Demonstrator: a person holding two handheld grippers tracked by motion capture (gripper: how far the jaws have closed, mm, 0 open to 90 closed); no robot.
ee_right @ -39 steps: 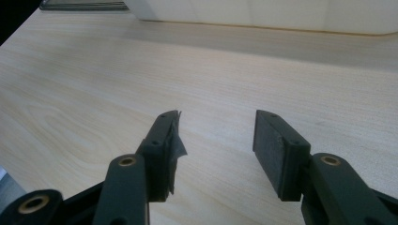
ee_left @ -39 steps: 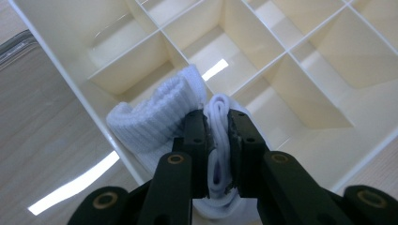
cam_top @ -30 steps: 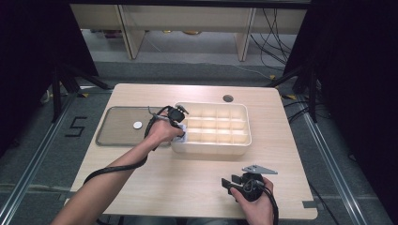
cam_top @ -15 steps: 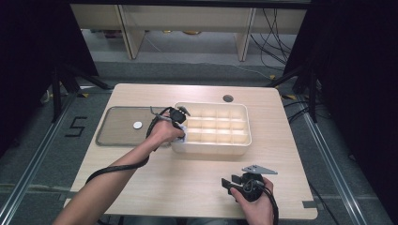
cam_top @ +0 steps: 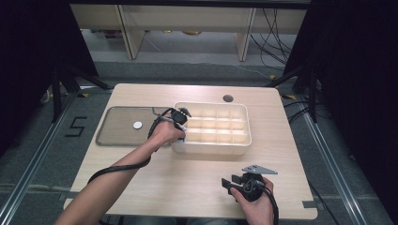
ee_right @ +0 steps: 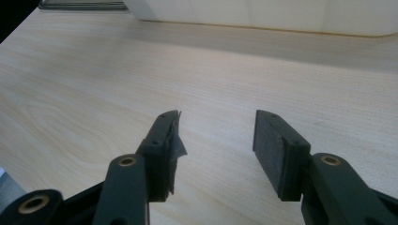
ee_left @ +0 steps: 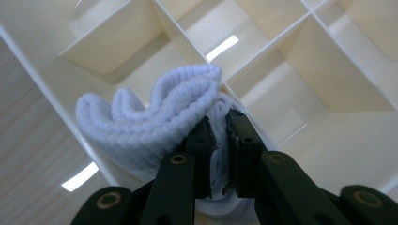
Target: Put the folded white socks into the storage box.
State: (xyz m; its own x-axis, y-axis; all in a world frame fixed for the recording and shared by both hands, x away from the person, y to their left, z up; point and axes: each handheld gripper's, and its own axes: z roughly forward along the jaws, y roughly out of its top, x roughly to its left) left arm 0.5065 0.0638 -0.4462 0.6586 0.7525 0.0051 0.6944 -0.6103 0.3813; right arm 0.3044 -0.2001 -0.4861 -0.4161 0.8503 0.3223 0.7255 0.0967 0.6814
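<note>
1. The left gripper (ee_left: 220, 133) was clamped on a folded white sock (ee_left: 155, 112), pressing it into a corner cell of the cream divided box (cam_top: 234, 140).
2. To do this well, the sock probably needed pushing fully below the dividers before release, so the fold would not spring out.
3. The sock bulged to the left of the jaws, partly over the box's outer wall.
4. The right gripper (ee_right: 216, 140) rested apart over the table (ee_right: 94, 79), jaws spread and empty.

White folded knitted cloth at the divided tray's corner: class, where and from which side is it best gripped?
Grip the white folded knitted cloth on its thin bunched folds, coming from above into the cream plastic divided tray: the walls block its sides, and the left claw already pinches there.
</note>
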